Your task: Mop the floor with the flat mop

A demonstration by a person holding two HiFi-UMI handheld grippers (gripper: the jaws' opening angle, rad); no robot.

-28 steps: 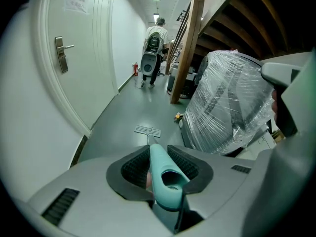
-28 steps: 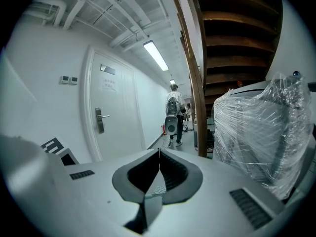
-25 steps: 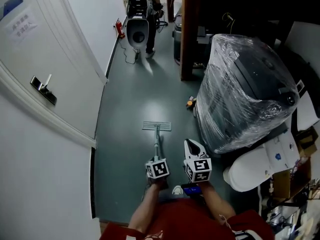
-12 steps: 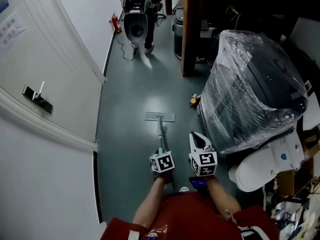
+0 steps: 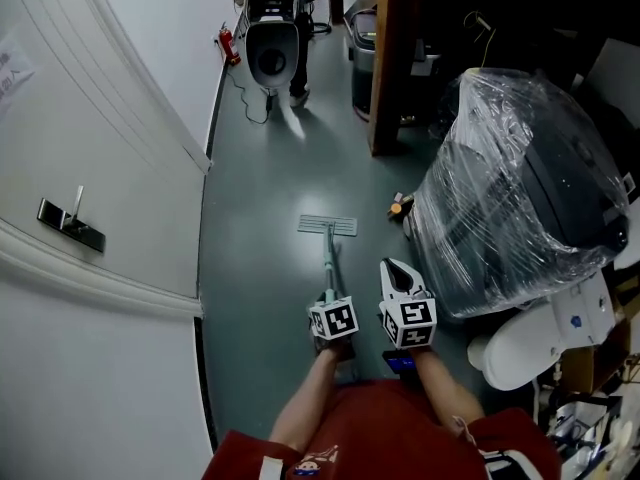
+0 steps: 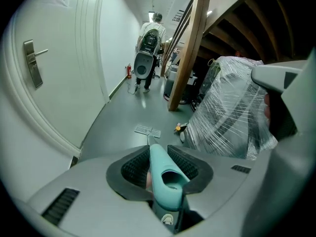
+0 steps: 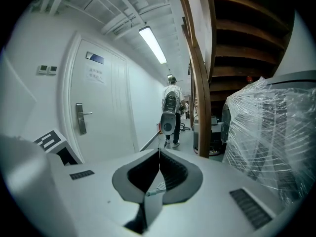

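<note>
The flat mop's head (image 5: 327,226) lies flat on the grey-green floor (image 5: 260,168) ahead of me, its pole (image 5: 330,263) running back to my left gripper (image 5: 331,300). In the left gripper view the teal mop handle (image 6: 163,174) sits between the ribbed pads (image 6: 134,167), and the left gripper (image 6: 158,150) is shut on it; the mop head (image 6: 147,130) shows beyond. My right gripper (image 5: 394,267) hovers just right of the pole and does not touch it. In its own view the right gripper (image 7: 158,154) has its jaws meeting at the tips with nothing held.
A white door (image 5: 100,148) with a lever handle (image 5: 70,218) lines the left. A plastic-wrapped machine (image 5: 520,178) and a white object (image 5: 535,333) crowd the right. A wooden post (image 5: 392,58) stands ahead. A small yellow item (image 5: 399,207) lies on the floor. Far off, a person stands behind a machine (image 5: 272,48).
The mop head has slid forward along the floor, closer to level with the small yellow item. Both grippers moved forward with it, and the left gripper stayed shut on the handle.
</note>
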